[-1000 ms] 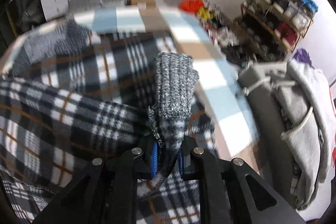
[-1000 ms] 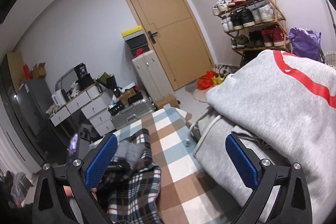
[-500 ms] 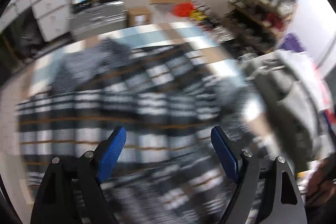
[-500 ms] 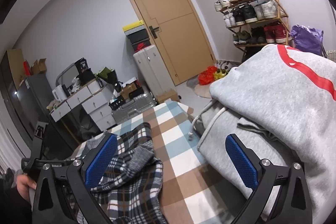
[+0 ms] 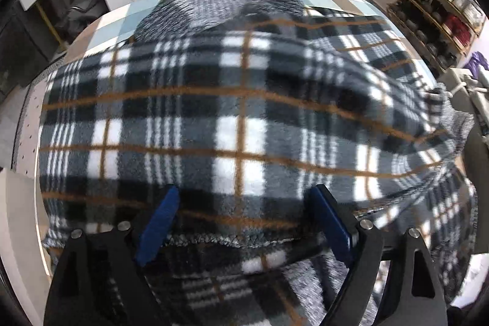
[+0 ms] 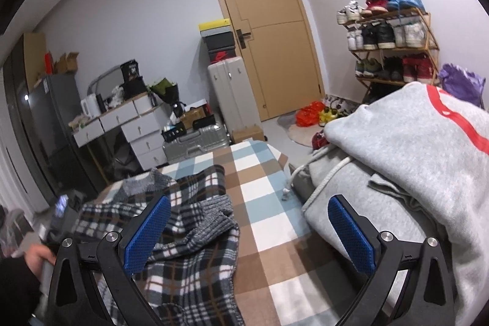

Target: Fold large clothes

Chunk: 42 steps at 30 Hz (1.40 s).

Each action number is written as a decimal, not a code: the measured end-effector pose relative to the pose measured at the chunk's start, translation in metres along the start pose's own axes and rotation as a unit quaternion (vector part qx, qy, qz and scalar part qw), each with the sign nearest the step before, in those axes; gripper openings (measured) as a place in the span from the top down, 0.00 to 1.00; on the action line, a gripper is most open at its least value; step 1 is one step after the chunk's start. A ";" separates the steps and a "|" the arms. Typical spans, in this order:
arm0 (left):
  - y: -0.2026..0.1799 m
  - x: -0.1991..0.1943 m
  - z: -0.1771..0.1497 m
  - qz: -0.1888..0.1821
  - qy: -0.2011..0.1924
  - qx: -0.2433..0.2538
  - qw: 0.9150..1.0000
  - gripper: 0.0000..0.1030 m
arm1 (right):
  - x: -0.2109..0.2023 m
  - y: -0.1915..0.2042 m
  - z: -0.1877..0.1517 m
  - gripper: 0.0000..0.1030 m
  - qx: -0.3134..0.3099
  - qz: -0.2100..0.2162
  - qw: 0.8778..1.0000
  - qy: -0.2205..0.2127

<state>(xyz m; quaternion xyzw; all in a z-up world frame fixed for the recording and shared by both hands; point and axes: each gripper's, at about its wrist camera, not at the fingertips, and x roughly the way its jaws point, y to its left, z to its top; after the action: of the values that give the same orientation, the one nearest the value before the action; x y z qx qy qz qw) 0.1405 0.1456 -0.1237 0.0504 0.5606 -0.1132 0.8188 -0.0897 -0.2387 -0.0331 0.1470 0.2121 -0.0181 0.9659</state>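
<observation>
The black, white and grey plaid fleece garment with thin tan lines and grey ribbed knit trim (image 5: 241,118) lies spread over the checked blue, brown and white cloth (image 6: 266,203) covering the work surface. In the left wrist view it fills nearly the whole picture, w/ a folded hem edge running across between the two blue pads. Its grey knit collar part sits at the far end, near the cloth's far edge.

The left gripper (image 5: 243,222) points steeply down over the garment, jaws wide; they have just been opening. The plaid cloth lies beneath and between the fingers (image 5: 159,216), but the pads do not press on it (nothing is pinched). The picture is a bit blurred at the edges.

The right gripper (image 6: 249,234) points more level across the surface, jaws also wide apart and holding nothing. Its left pad shows over the rumpled right part of the plaid garment, where a grey ribbed cuff (image 6: 214,219) lies on top; its right pad shows against the light grey sweatshirt with a red stripe (image 6: 421,142), piled to the right of the checked cloth w/ a white drawstring hanging off it.

At the left edge of the right wrist view a hand (image 6: 38,255) grips the handle of the other gripper.

Bkgd: a tan wooden door (image 6: 262,20), a wooden shoe rack full of trainers (image 6: 394,35), a silver hard-shell suitcase (image 6: 226,93) and white drawers (image 6: 134,127).
</observation>
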 end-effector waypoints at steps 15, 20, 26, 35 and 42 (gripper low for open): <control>0.012 -0.020 0.022 0.009 -0.023 -0.027 0.999 0.18 | 0.010 0.025 -0.011 0.00 -0.058 0.013 0.998 0.017; 0.036 -0.036 0.072 0.044 -0.045 -0.078 0.995 0.18 | 0.018 0.031 -0.018 0.00 -0.058 0.029 0.997 0.042; 0.054 -0.017 0.116 0.049 -0.019 -0.106 0.993 0.18 | 0.030 0.047 -0.026 0.00 -0.080 0.055 0.993 0.068; 0.082 0.035 0.158 0.029 0.011 -0.131 0.991 0.18 | 0.050 0.057 -0.038 0.00 -0.081 0.088 0.987 0.105; 0.091 0.060 0.161 0.030 0.025 -0.142 0.989 0.18 | 0.057 0.049 -0.040 0.00 -0.057 0.094 0.986 0.124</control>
<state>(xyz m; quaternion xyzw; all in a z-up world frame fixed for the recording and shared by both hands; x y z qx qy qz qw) 0.3287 0.1924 -0.1243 -0.0468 0.5891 -0.0062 0.8067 -0.0495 -0.1785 -0.0781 0.1119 0.3162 0.1032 0.9364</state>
